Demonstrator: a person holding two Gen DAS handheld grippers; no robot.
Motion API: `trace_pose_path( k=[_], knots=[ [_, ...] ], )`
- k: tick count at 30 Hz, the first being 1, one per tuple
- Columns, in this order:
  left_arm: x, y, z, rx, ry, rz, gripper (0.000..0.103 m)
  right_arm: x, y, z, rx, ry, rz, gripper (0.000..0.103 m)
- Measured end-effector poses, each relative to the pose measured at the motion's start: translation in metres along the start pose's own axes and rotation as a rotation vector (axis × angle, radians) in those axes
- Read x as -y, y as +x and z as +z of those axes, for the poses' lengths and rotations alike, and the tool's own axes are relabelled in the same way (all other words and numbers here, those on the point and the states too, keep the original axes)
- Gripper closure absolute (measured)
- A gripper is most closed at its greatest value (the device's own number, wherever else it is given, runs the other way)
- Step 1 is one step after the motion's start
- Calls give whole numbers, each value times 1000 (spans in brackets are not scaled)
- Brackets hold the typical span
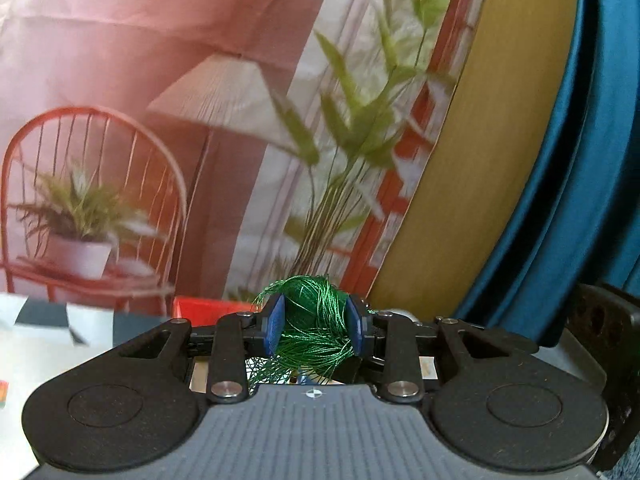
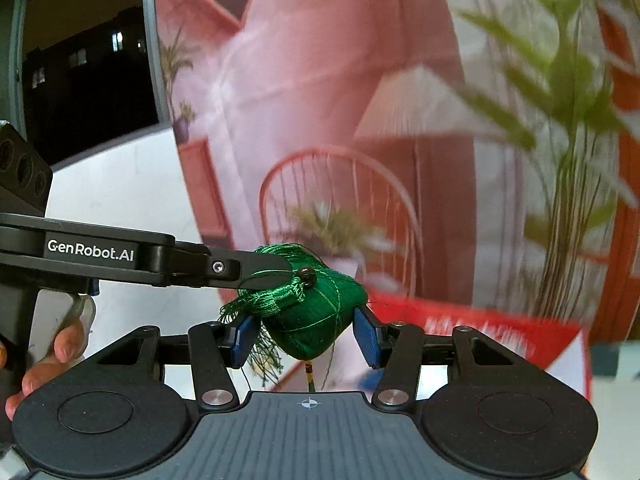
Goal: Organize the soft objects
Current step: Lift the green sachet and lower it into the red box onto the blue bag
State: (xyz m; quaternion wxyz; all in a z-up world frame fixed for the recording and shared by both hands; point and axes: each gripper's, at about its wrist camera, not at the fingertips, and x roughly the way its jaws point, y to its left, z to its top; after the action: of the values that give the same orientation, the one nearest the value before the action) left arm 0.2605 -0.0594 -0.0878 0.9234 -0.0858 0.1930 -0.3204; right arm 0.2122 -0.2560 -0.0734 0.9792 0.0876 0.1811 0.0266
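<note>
A green silk pouch (image 2: 320, 312) with a beaded green tassel (image 2: 276, 292) hangs in the air between both grippers. In the right wrist view my right gripper (image 2: 306, 336) is shut on the pouch's body, a blue pad against each side. My left gripper (image 2: 276, 276) reaches in from the left, its black finger over the tassel end. In the left wrist view the left gripper (image 1: 315, 328) is shut on the green tassel threads (image 1: 316, 316), and loose strands spill below the pads. A person's hand (image 2: 60, 340) holds the left gripper's handle.
A printed backdrop (image 1: 160, 80) with a red chair, a lamp and plants fills the background. A red box (image 2: 480, 328) lies below and beyond the pouch. A black-and-white checkered surface (image 1: 52, 320) shows at the left, a teal curtain (image 1: 580, 160) at the right, a dark window (image 2: 88, 60) at the far left.
</note>
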Motion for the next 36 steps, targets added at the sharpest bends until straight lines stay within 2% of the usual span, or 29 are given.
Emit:
trace_pose_path(
  k=[4,10,17,20,23,27,31,36],
  knots=[
    [-1,13,5,-3,-19,-11,69,6,4,13,29,-39,-33,55],
    [-9,31,-2,-34,-24,-3,69,17,19,6,-6,-18,-44,55],
    [-6,21,14,36,-6,-22,69,17,17,17,41,-33,-54,55],
    [-4,21,14,33,-1,-15,69,19,15,22,61,-23,-42,55],
    [-10,32,5,-11,-16,-4,69,22,20,17,36,-2,-35,55],
    [-27,60,-18,-128,-83,16,69,30,37,-4,-48,50,-44,55],
    [-44,94,-46,-279,-130,50,69,46,63,-39,-190,168,-54,55],
    [-58,120,-71,-385,-154,81,69,65,87,-77,-333,345,-67,55]
  ],
)
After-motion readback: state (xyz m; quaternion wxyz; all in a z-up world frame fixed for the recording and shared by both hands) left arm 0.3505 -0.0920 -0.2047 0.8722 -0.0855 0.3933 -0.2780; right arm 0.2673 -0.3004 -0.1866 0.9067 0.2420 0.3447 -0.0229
